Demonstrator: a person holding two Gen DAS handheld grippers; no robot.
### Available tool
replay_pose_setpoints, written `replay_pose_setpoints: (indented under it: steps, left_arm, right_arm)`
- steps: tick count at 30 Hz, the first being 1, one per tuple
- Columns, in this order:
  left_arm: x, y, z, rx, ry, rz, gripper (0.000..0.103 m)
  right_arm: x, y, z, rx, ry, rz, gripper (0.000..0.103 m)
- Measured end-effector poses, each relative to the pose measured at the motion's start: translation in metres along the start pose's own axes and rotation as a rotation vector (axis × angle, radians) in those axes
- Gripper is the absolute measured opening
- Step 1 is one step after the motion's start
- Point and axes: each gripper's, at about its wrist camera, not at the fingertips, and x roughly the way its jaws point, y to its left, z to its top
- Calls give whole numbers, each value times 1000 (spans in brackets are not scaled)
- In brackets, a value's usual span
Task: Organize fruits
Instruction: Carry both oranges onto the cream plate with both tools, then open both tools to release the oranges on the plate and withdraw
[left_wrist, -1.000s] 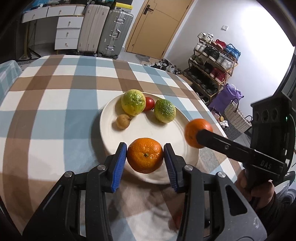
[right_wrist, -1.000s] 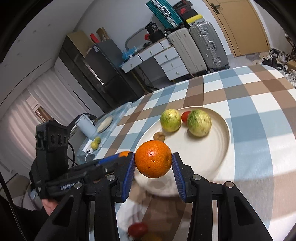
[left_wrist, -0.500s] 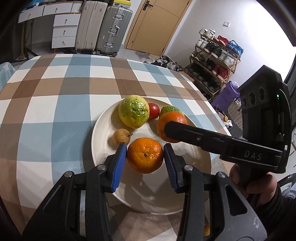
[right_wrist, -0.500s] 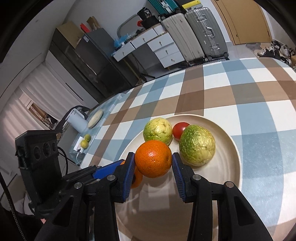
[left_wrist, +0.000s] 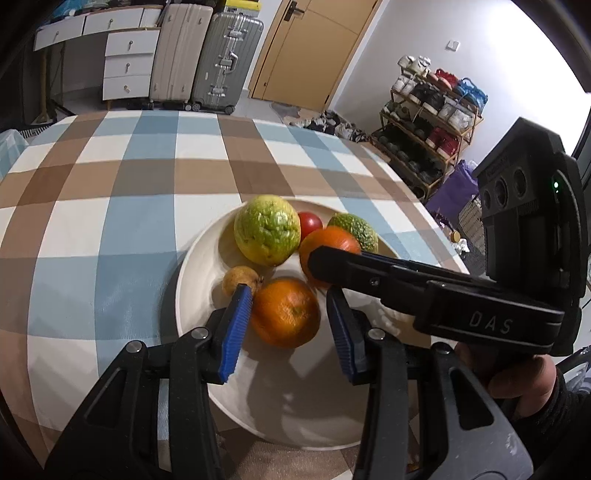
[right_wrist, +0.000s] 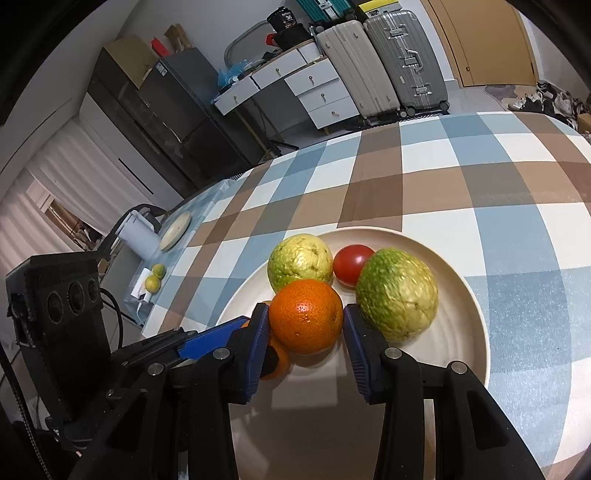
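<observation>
A cream plate (left_wrist: 295, 413) (right_wrist: 465, 332) on the checked tablecloth holds two green-yellow guavas (left_wrist: 266, 229) (right_wrist: 397, 294), a red tomato (left_wrist: 309, 223) (right_wrist: 351, 263) and a small brown fruit (left_wrist: 239, 279). My left gripper (left_wrist: 286, 325) has opened: its jaws stand apart around an orange (left_wrist: 285, 312) that rests on the plate, with a gap at the right pad. My right gripper (right_wrist: 304, 325) is shut on a second orange (right_wrist: 306, 320) (left_wrist: 327, 240), low over the plate between the guavas. The right gripper's body (left_wrist: 443, 295) crosses the left wrist view.
The table edge runs close on the right in the left wrist view, with a shoe rack (left_wrist: 428, 122) beyond. Suitcases (left_wrist: 207, 59) and drawers stand behind the table. A side table with a white jug (right_wrist: 138, 234), a small plate and limes (right_wrist: 153, 282) is at left.
Both grippers moved forward and down over the plate. The left gripper's jaws opened and its orange now sits on the plate. The right gripper's orange came down beside the guavas.
</observation>
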Motion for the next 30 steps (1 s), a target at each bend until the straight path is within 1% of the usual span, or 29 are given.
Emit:
replay_pose_setpoints:
  steps: [1, 3, 4, 5, 6, 7, 8, 9, 10, 13, 15, 19, 22, 24, 25, 27, 30]
  left_arm:
    - [-2, -1, 0, 3, -5, 6, 39]
    - [-6, -2, 2, 10, -11, 5, 41]
    - [-9, -3, 2, 13, -15, 3, 43]
    - [-13, -5, 1, 16, -22, 0, 50]
    - [-17, -6, 1, 19, -27, 2, 55]
    - [-21, -7, 0, 21, -34, 6, 57]
    - [-26, -9, -1, 25, -41, 12, 60]
    - [-31, -11, -2, 28, -48, 17, 61]
    - [-36, -13, -3, 29, -53, 21, 61]
    - [-52, -19, -9, 29, -66, 29, 68]
    - [-63, -24, -13, 37, -78, 43, 72]
    - [-85, -35, -25, 45, -97, 69, 81]
    - [-99, -43, -34, 43, -98, 73, 82]
    - [-108, -51, -40, 54, -100, 92, 83]
    - [-113, -54, -43, 59, -103, 102, 85]
    - [-121, -60, -49, 64, -110, 118, 92]
    - [-135, -69, -59, 66, -126, 109, 97]
  right_arm:
    - [-1, 0, 0, 1, -8, -1, 43]
    - [-9, 3, 1, -10, -46, -6, 50]
    - [-13, 4, 1, -8, -63, 5, 50]
    - [-21, 5, 1, -4, -86, 19, 52]
    - [-26, 6, 1, -3, -100, 24, 58]
    - [-32, 8, 0, -4, -119, 30, 63]
    - [-40, 10, -1, -7, -140, 37, 71]
    - [-48, 12, -2, -13, -158, 40, 76]
    - [-54, 14, -3, -18, -169, 41, 78]
    - [-76, 20, -9, -34, -205, 44, 78]
    - [-92, 24, -16, -38, -227, 41, 84]
    - [-117, 29, -31, -43, -262, 34, 88]
    - [-133, 32, -45, -42, -281, 8, 92]
    - [-143, 34, -54, -42, -298, -14, 96]
    - [-147, 35, -58, -41, -305, -19, 97]
    - [-156, 36, -68, -38, -314, -29, 99]
    - [-166, 39, -83, -40, -320, -64, 102]
